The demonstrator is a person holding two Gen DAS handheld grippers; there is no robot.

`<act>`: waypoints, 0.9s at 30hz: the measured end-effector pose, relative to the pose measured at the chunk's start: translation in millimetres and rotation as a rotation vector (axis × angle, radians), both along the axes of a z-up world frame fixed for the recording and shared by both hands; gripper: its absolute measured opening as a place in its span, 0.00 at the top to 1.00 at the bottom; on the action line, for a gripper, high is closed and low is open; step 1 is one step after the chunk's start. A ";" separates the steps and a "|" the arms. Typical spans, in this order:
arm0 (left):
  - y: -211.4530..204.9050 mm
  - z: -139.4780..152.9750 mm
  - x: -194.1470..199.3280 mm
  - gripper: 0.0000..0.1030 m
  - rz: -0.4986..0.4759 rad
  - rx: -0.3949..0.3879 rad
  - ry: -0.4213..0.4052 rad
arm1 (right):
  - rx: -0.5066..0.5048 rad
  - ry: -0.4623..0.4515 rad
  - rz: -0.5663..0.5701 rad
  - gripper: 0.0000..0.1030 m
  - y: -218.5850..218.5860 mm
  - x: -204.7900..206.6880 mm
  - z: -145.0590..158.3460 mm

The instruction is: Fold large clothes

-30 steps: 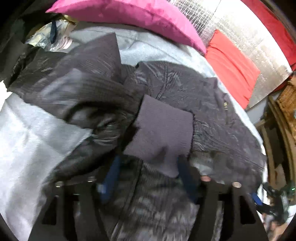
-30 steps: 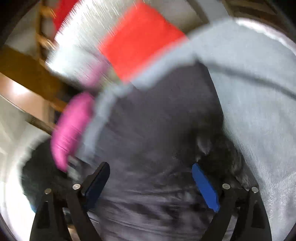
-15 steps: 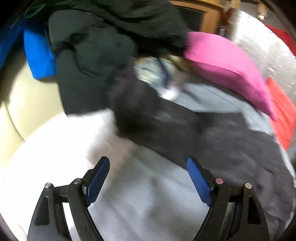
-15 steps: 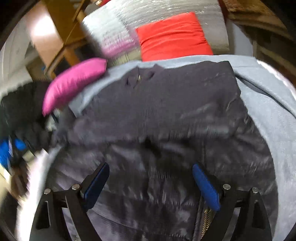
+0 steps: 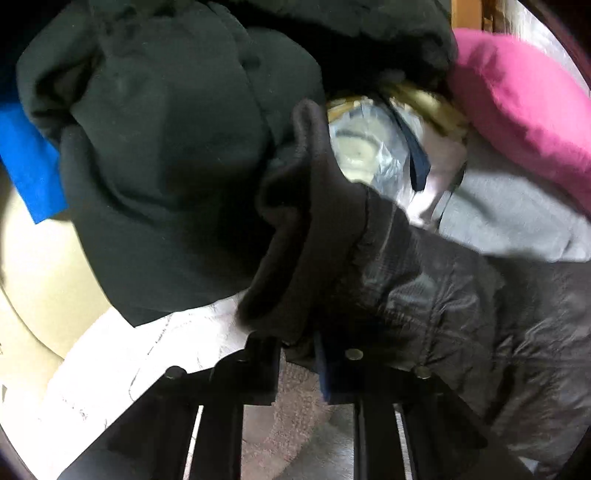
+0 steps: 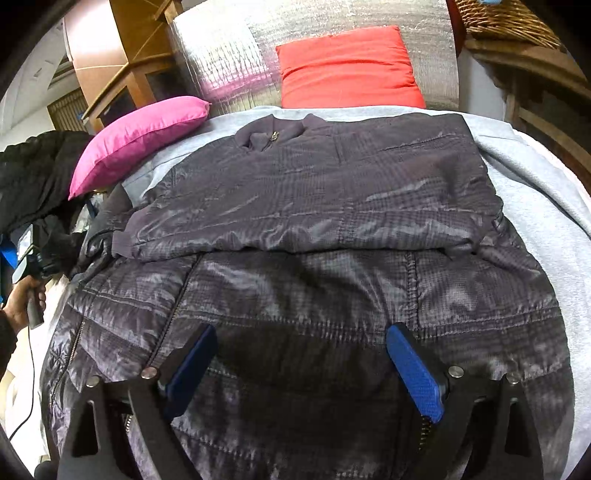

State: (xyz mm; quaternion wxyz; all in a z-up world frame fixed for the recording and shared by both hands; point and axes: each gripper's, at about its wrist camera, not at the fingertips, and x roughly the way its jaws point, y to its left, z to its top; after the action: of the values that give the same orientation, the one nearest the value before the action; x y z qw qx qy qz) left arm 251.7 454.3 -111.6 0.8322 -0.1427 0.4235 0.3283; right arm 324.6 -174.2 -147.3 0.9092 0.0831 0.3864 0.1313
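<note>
A dark grey quilted jacket (image 6: 314, 206) lies spread on the bed, collar at the far end, one sleeve folded across its chest. The other sleeve (image 5: 424, 288) trails off to the left. Its ribbed cuff (image 5: 306, 236) is pinched between the jaws of my left gripper (image 5: 297, 347), which are closing on it. In the right wrist view a hand (image 6: 22, 302) holds that left gripper at the far left edge. My right gripper (image 6: 299, 343) hovers over the jacket's lower front, open, with nothing between its blue pads (image 6: 413, 369).
A pink pillow (image 6: 140, 133) and a red pillow (image 6: 347, 66) lie at the bed's head on the grey sheet (image 6: 535, 192). A dark green coat (image 5: 166, 147) is heaped at the left, beside a plastic bag (image 5: 369, 147). Wooden furniture (image 6: 122, 74) and a wicker basket (image 6: 509, 18) stand behind.
My left gripper left the cuff lying on the jacket's chest, swung left with jaws wide, and has closed on the other sleeve's cuff. The right view has rolled level and steadied over the jacket.
</note>
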 end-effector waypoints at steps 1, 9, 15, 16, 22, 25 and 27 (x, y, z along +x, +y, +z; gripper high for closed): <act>-3.0 8.3 -2.8 0.88 -0.009 0.018 -0.014 | 0.005 -0.001 0.000 0.07 -0.8 0.0 0.2; -56.8 95.9 -27.4 0.90 -0.119 0.183 -0.112 | 0.048 -0.004 0.000 0.07 -7.3 -0.7 -0.1; -122.8 154.9 -31.1 0.90 -0.226 0.255 -0.203 | 0.075 -0.005 0.001 0.07 -10.9 -1.6 -0.9; -136.9 163.5 -30.7 0.90 -0.249 0.264 -0.220 | 0.081 -0.006 0.001 0.07 -11.7 -1.8 -1.1; -246.5 190.1 -19.5 0.90 -0.437 0.260 -0.312 | 0.124 -0.009 0.004 0.07 -18.5 -1.3 -2.1; -309.3 193.6 -9.6 0.90 -0.551 0.262 -0.340 | 0.149 -0.010 0.006 0.07 -21.7 -1.1 -2.2; -345.3 197.0 -10.2 0.90 -0.616 0.235 -0.356 | 0.164 -0.011 0.008 0.07 -23.8 -0.9 -2.3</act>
State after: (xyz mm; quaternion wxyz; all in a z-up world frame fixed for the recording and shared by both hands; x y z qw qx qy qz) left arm 241.6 108.9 85.3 0.9633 0.0330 0.2544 0.0791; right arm 323.7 -198.0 -149.6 0.9009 0.1551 0.3696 0.1664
